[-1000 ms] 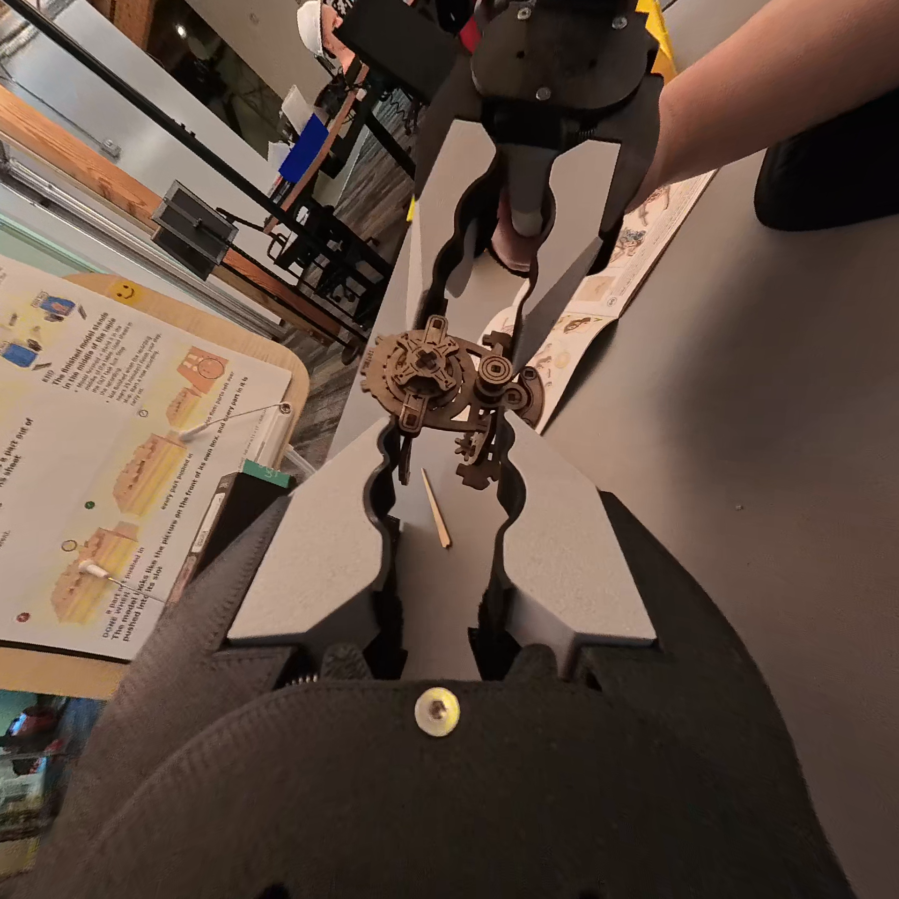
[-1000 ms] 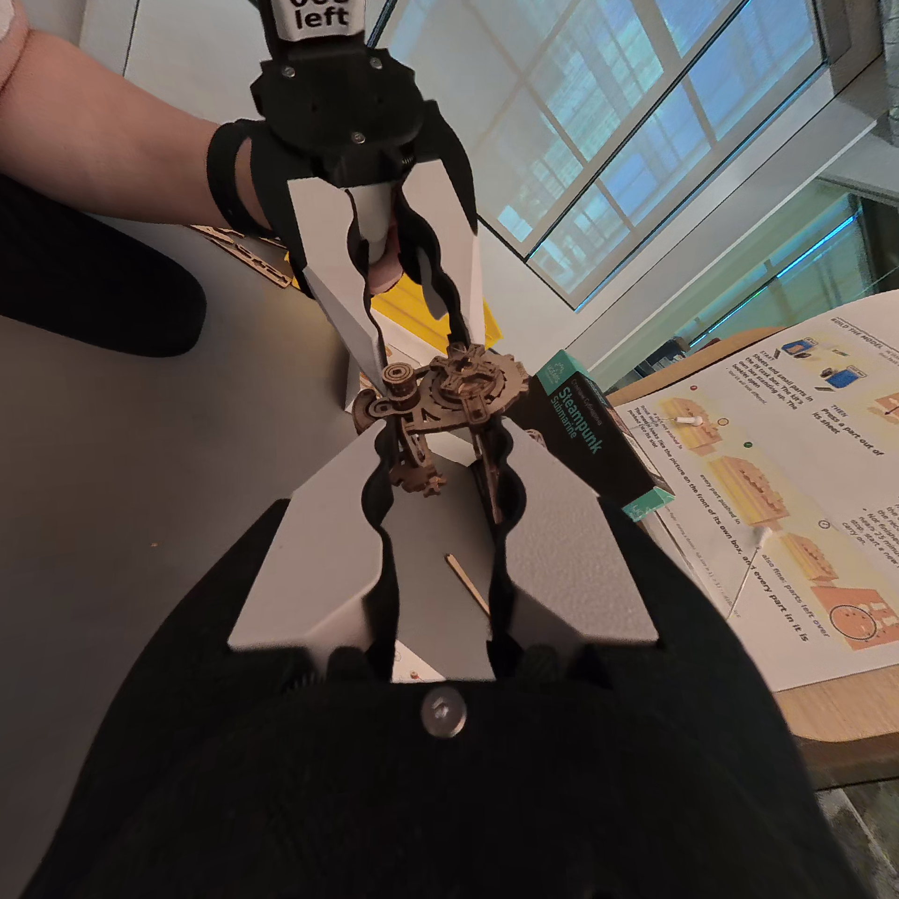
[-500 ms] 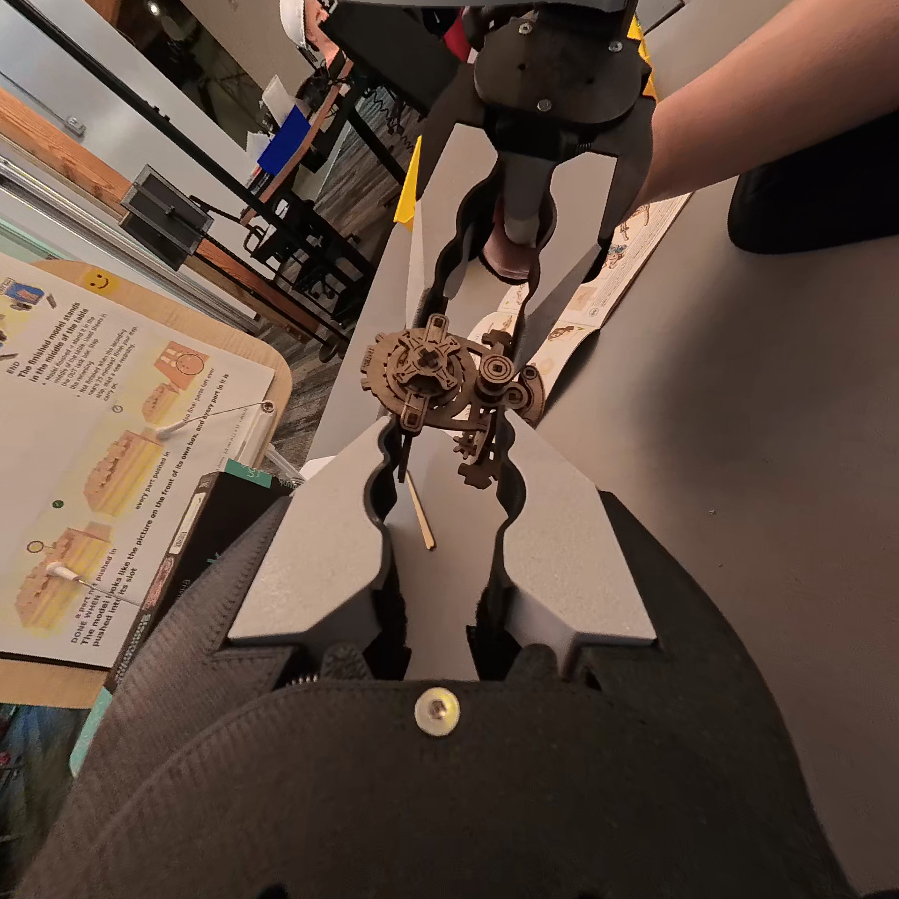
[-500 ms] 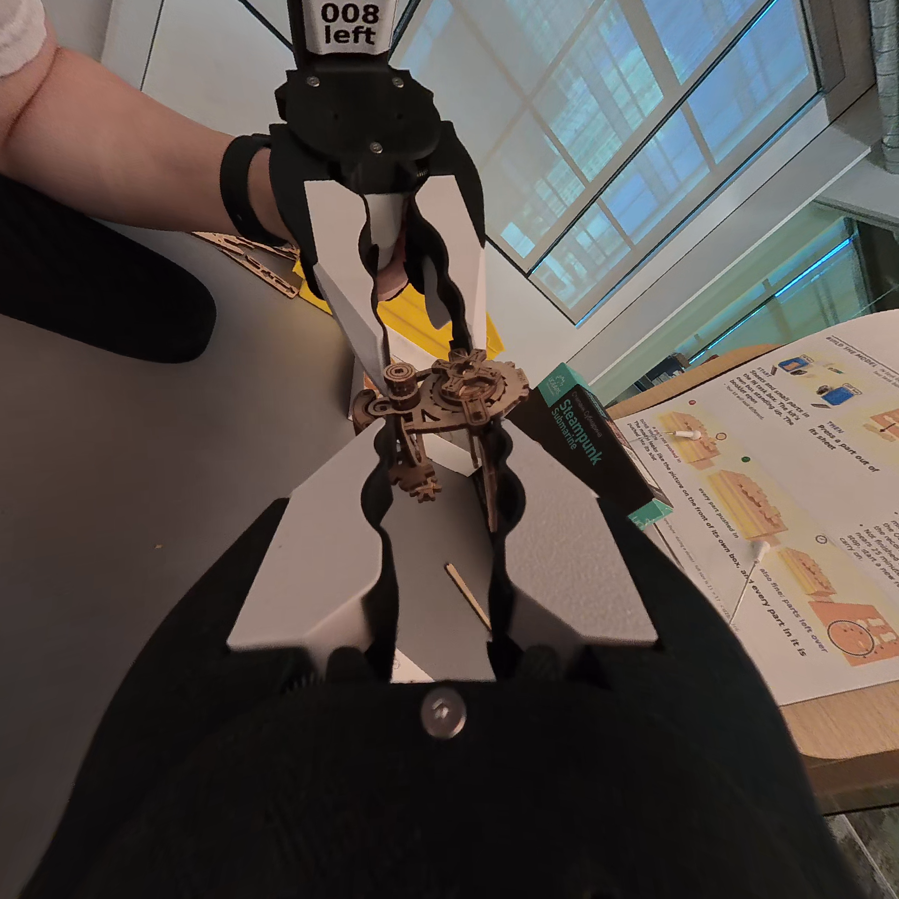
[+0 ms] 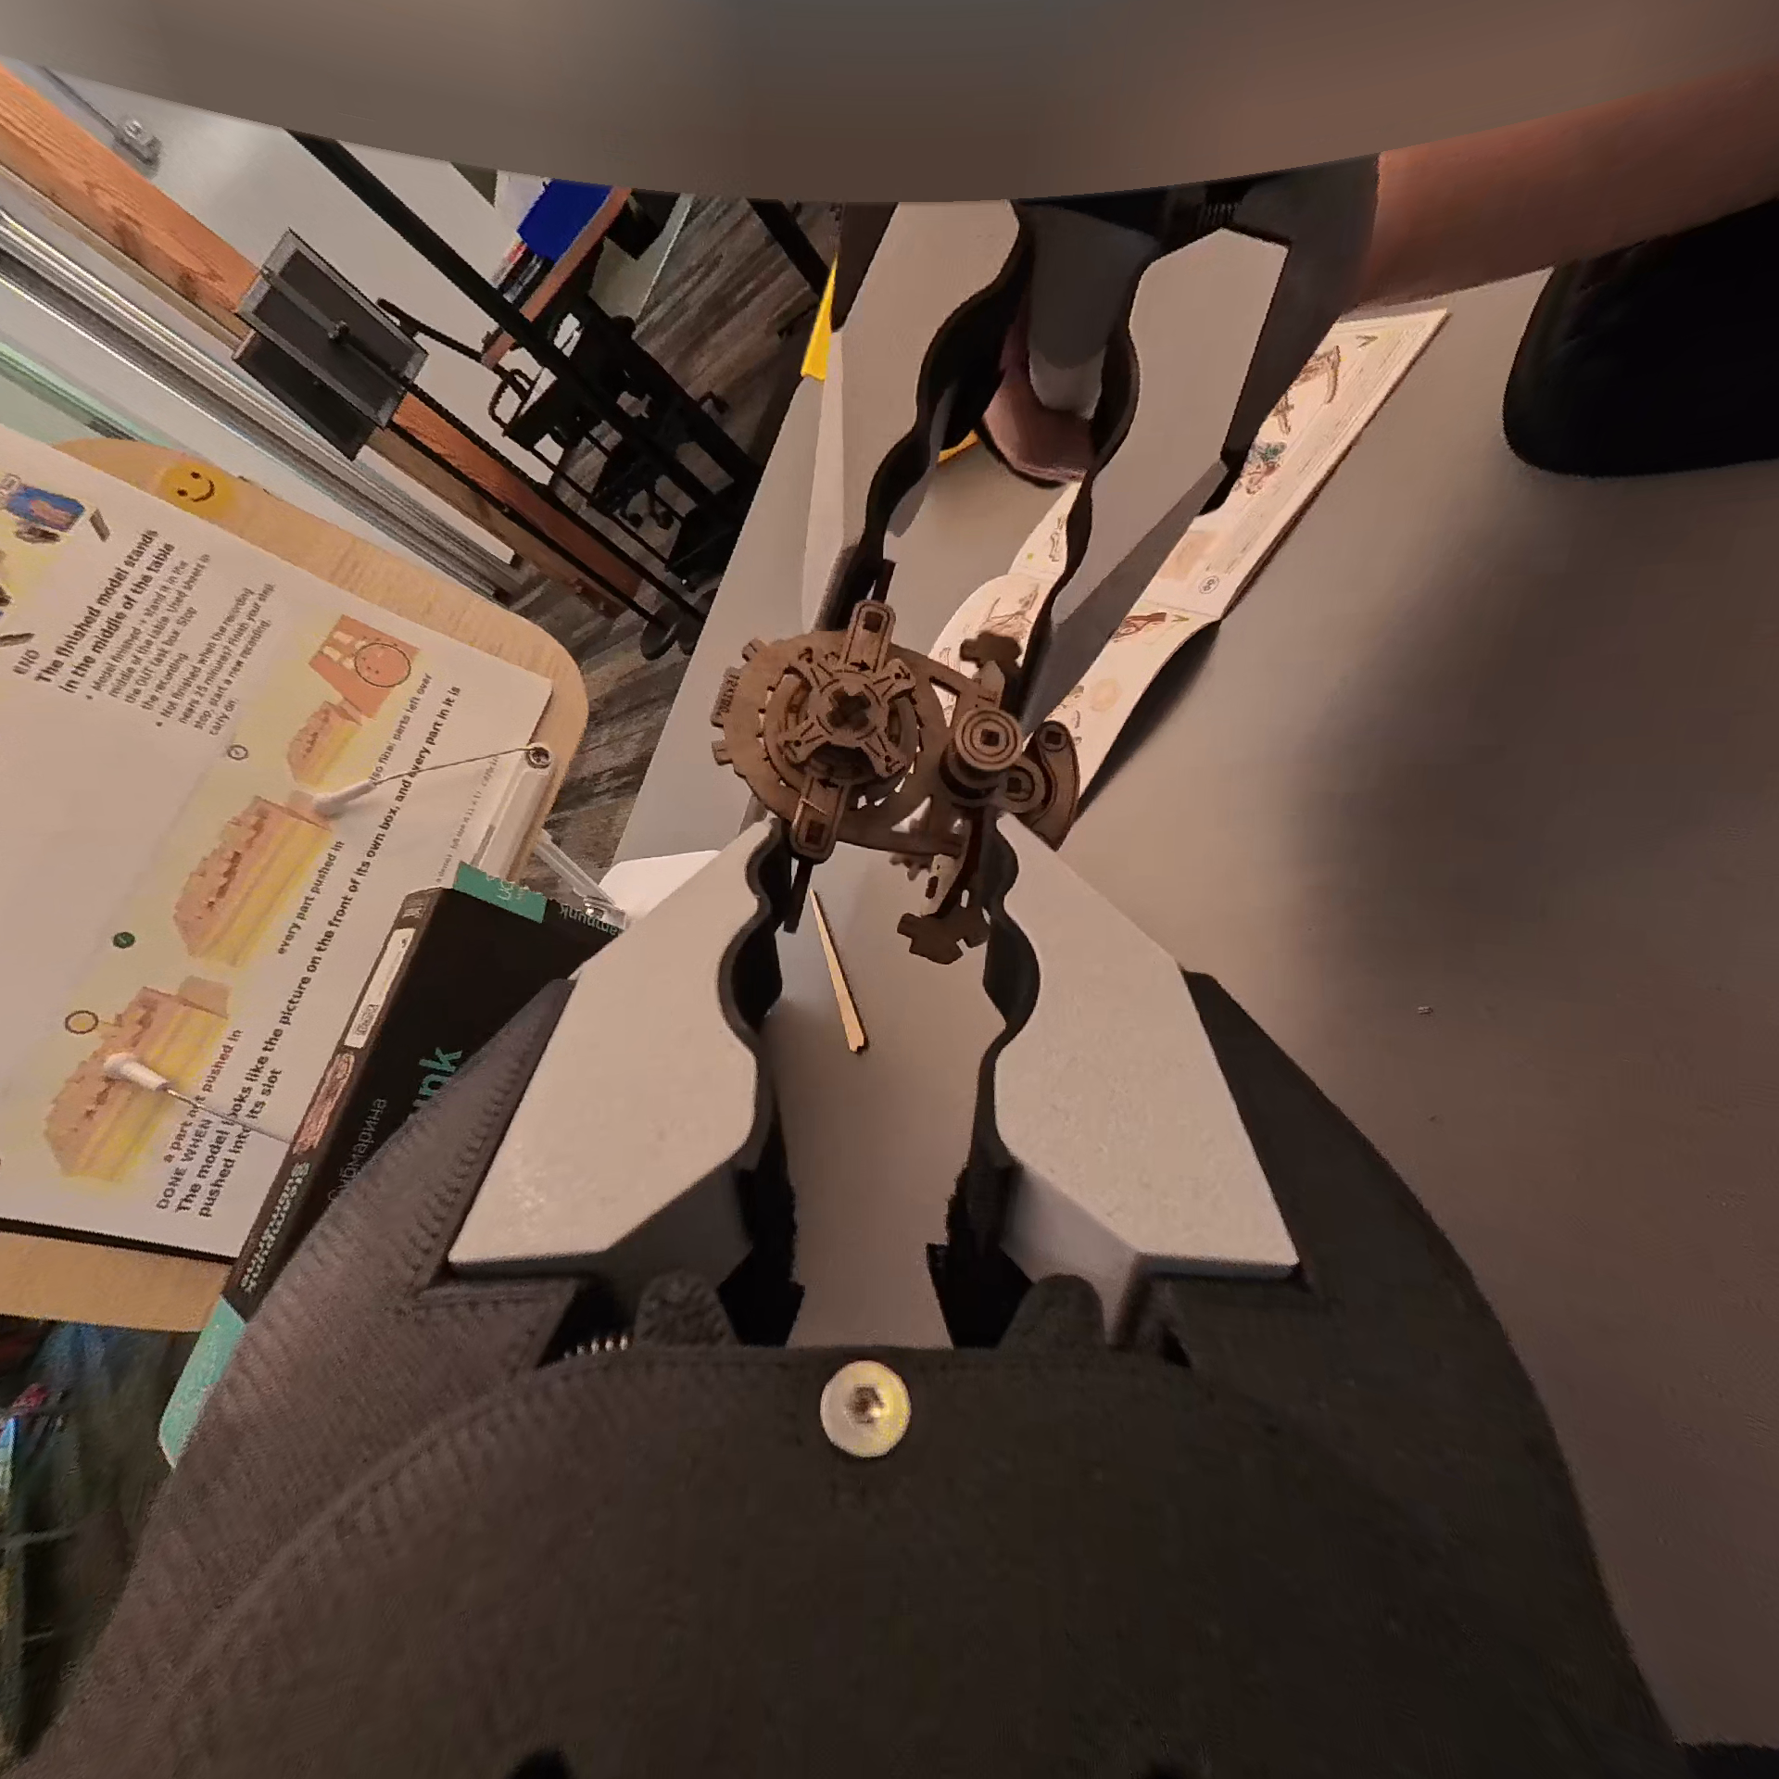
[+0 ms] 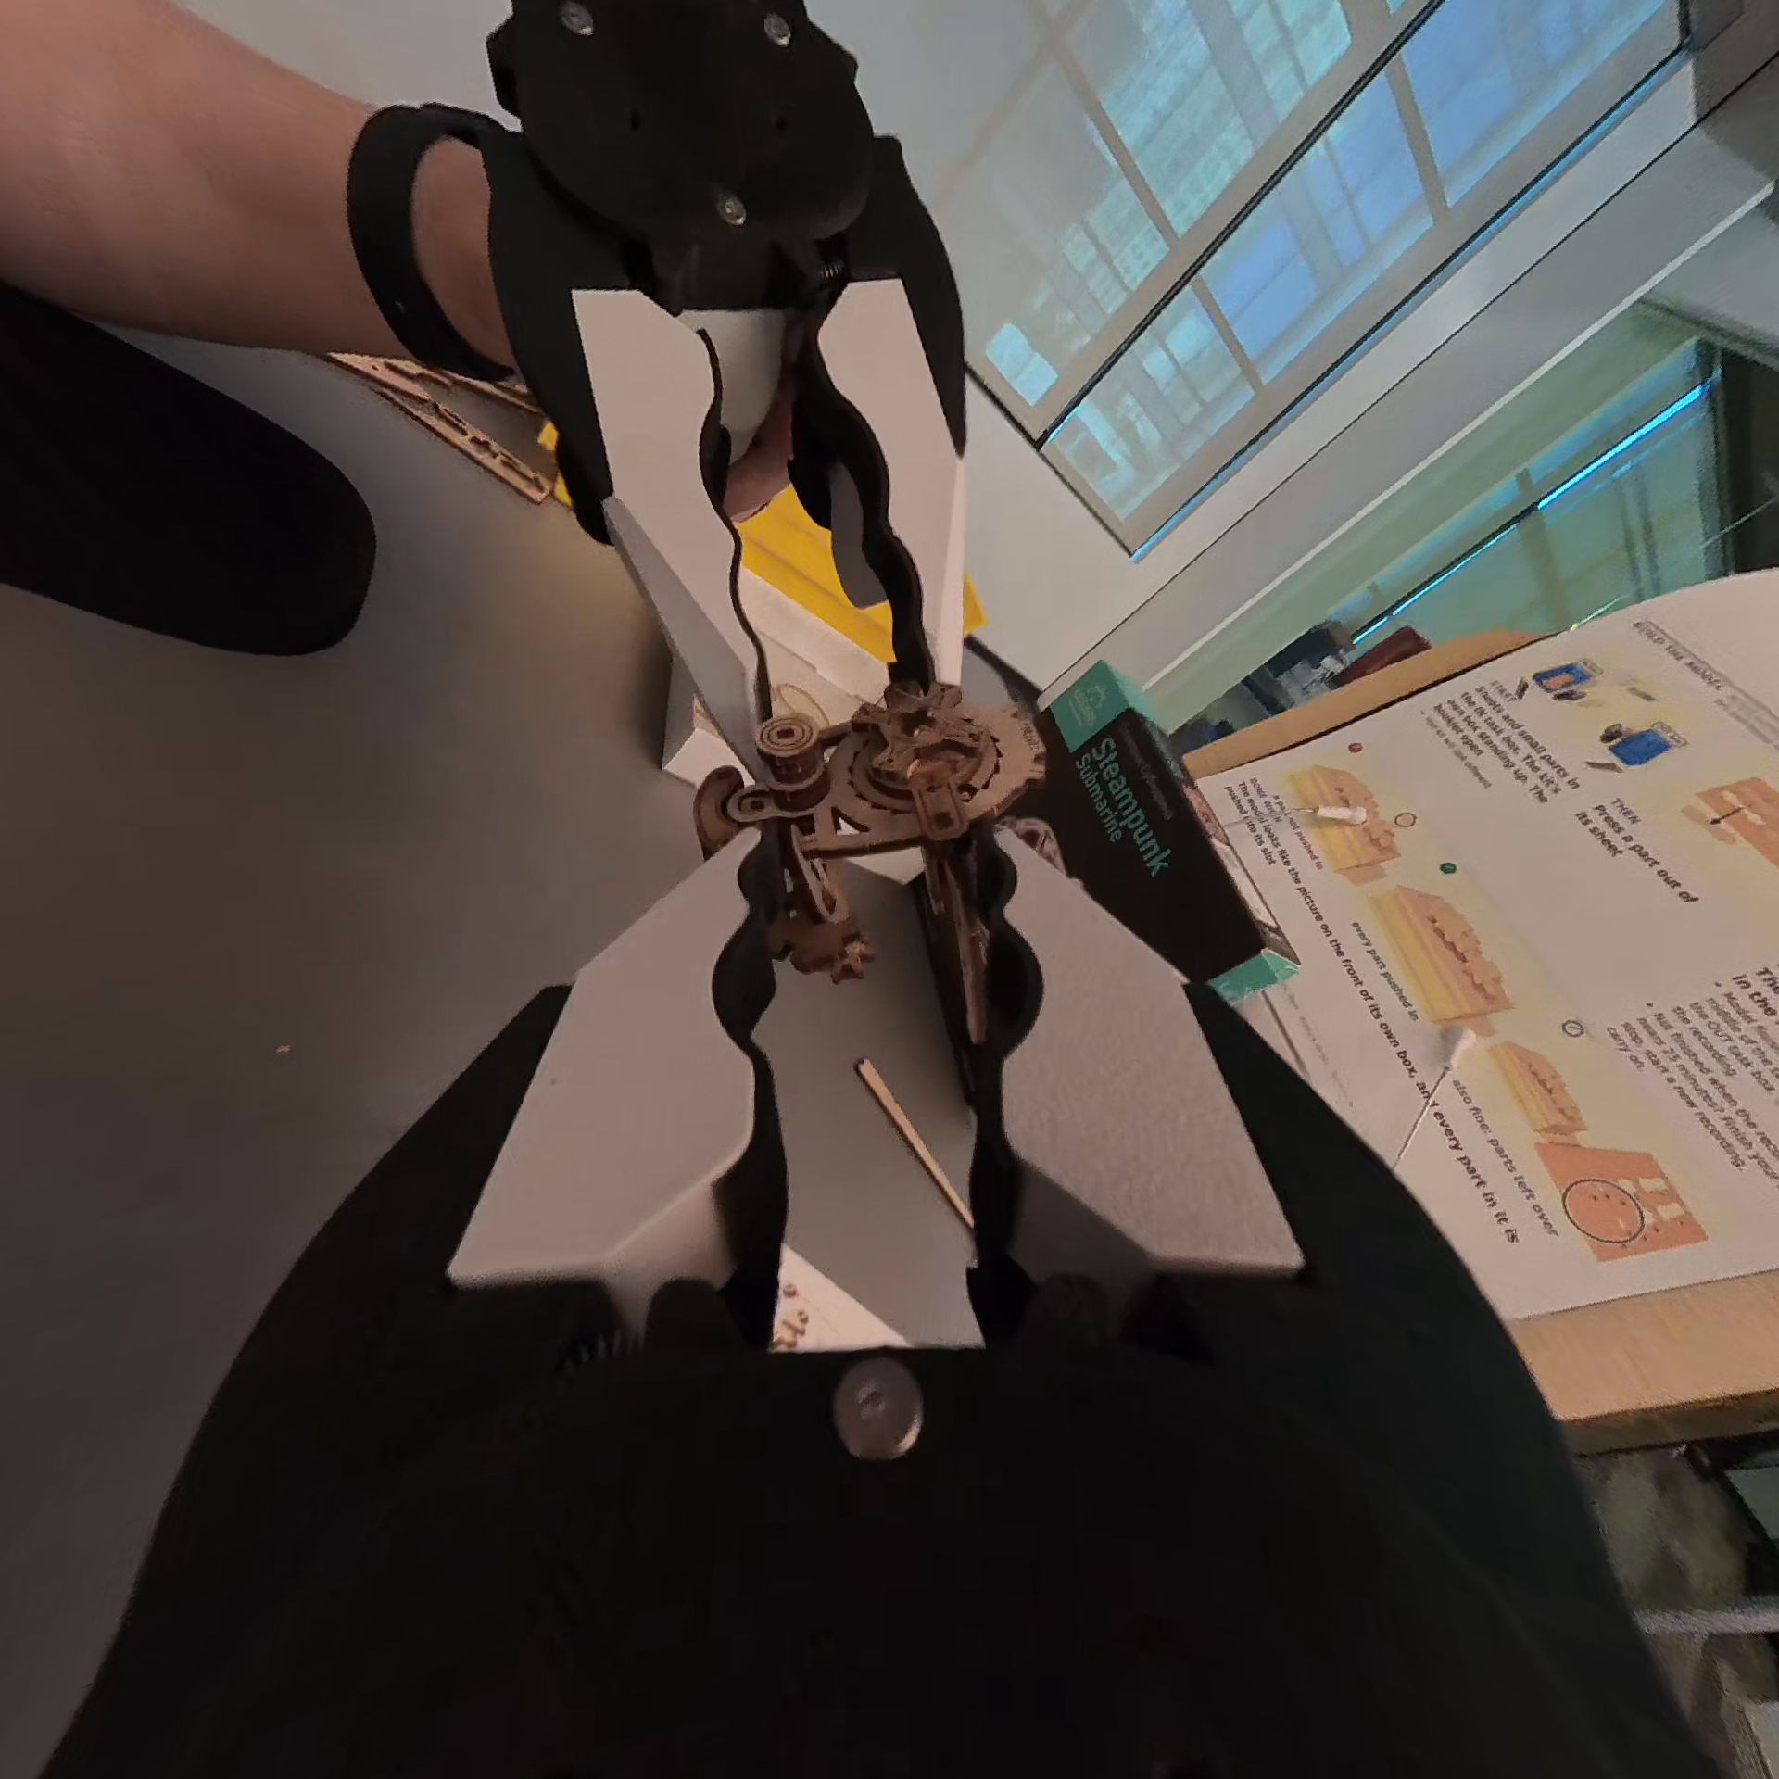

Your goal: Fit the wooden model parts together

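Wooden gear model [image 5: 871, 760], one assembly, is hanging in the air above the grey worktop [image 5: 1444, 866], caught between two grippers that are meeting tip to tip. One big toothed wheel with a cross hub is sitting on its left in the left wrist view, one small round spool beside it, and two legs are pointing down toward the worktop. Left gripper [image 5: 881, 847] is closing its jaws partway on the model, pinching the legs from both sides. Right gripper [image 6: 871, 847] is doing the same from the opposite side, jaws narrowed onto the model's lower parts; its fingers are showing across in the left wrist view [image 5: 1136, 539]. One thin wooden stick [image 5: 839, 972] is lying flat on the worktop under the model, apart from it. One dark box with teal ends [image 6: 1150, 837] is lying just beside the model's wheel side. One large printed instruction sheet [image 6: 1502, 943] is resting on a light wood board past the box. One folded booklet [image 5: 1242, 539] is lying open behind the right gripper. One bare forearm with a black wrist strap [image 6: 385, 250] is holding the left gripper.
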Demonstrator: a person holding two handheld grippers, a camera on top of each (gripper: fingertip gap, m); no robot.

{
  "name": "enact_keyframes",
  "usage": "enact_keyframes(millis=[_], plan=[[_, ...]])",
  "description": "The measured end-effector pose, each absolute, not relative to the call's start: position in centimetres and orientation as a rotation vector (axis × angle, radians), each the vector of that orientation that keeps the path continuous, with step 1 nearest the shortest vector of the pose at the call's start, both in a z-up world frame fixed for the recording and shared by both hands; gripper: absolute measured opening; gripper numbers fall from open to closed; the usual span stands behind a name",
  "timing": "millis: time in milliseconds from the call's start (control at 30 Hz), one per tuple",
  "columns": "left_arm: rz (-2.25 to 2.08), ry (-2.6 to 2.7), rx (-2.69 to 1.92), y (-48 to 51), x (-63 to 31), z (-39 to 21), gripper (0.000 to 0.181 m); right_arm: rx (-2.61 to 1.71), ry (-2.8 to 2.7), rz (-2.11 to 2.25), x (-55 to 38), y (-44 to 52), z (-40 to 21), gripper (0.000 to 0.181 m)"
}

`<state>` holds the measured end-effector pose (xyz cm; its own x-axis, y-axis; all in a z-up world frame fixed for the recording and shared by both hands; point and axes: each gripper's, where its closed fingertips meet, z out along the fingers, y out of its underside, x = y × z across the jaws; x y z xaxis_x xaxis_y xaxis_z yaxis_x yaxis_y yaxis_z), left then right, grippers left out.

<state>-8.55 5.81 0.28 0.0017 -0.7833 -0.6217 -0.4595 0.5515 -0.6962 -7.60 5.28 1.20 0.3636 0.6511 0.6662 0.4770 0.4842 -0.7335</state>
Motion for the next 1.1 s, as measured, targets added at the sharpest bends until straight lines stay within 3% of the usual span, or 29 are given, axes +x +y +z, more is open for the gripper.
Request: enact_keyframes(millis=[133,300,600,1100], plan=[[-0.388,1.646,-1.119,6.1,-8.5,-0.3,0.037,-1.199,-1.263,0.122,-7.3,5.9,1.2,0.054],[-0.387,1.720,-1.180,5.9,-8.6,-1.8,0.037,-1.217,-1.360,0.091,-7.6,5.8,-0.7,0.051],[-0.689,1.751,-1.566,2.7,-9.9,-7.1,0.037,-1.623,-1.265,0.366,-8.6,2.6,-6.5,0.038],[-1.034,1.638,-1.573,-2.0,-11.3,-8.8,0.037,-1.746,-1.129,0.718,-10.0,-2.0,-8.6,0.038]])
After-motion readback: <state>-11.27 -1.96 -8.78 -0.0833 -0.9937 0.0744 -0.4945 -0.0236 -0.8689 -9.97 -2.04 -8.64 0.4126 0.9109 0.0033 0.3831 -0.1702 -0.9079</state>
